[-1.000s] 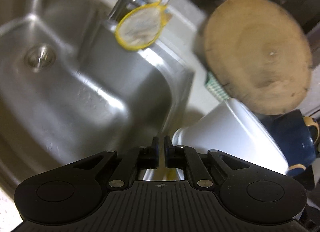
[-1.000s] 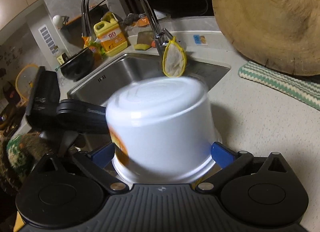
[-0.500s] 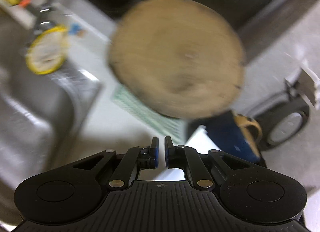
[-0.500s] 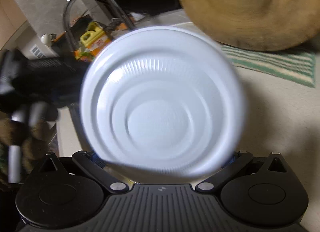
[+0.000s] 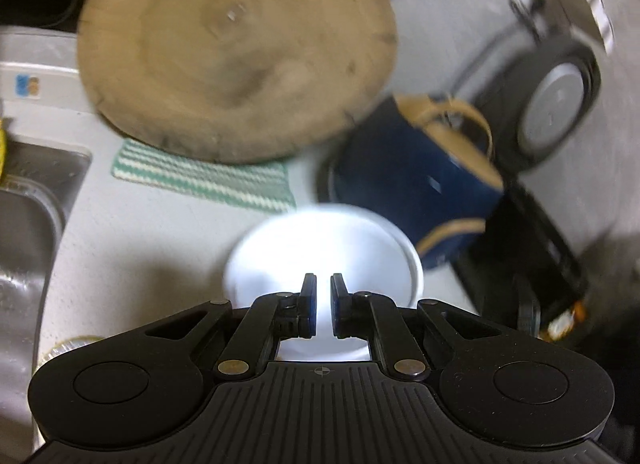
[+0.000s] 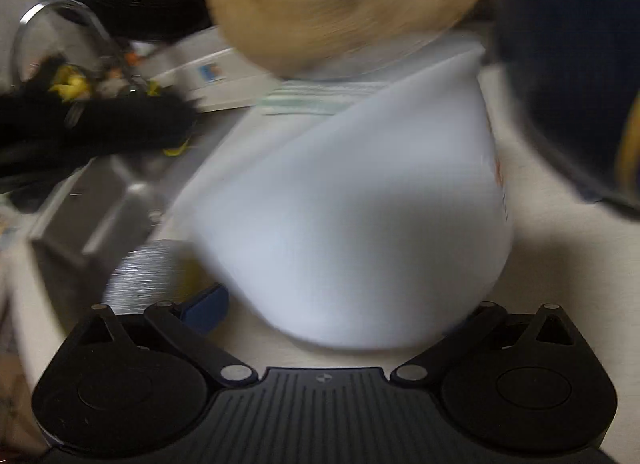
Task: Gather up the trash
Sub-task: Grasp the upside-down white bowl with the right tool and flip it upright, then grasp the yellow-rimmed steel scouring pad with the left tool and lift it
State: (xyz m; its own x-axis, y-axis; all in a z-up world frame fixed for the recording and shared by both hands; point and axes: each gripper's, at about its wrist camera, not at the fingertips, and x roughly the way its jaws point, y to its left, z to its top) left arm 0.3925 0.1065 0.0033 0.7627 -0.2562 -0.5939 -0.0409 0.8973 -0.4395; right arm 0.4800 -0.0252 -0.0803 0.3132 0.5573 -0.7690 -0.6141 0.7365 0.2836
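Observation:
A white plastic container (image 6: 360,204) sits bottom-up and tilted between the wide-set jaws of my right gripper (image 6: 340,304), which is shut on it. One blue pad (image 6: 204,308) shows at its left side; the other is hidden behind it. A dark blue bag (image 6: 580,64) with tan handles stands just right of the container. In the left wrist view the same container (image 5: 320,248) lies right below my left gripper (image 5: 322,304), which is shut with nothing in it, and the blue bag (image 5: 416,184) stands behind it.
A round wooden board (image 5: 236,52) leans at the back over a green striped cloth (image 5: 208,176). The steel sink (image 5: 24,224) lies to the left, with its faucet (image 6: 60,12). A grey appliance (image 5: 560,104) stands at the right on the pale counter (image 5: 140,232).
The left view has swung right, from the sink to the board and the blue bag. My right gripper has carried the white container toward the bag and tipped it.

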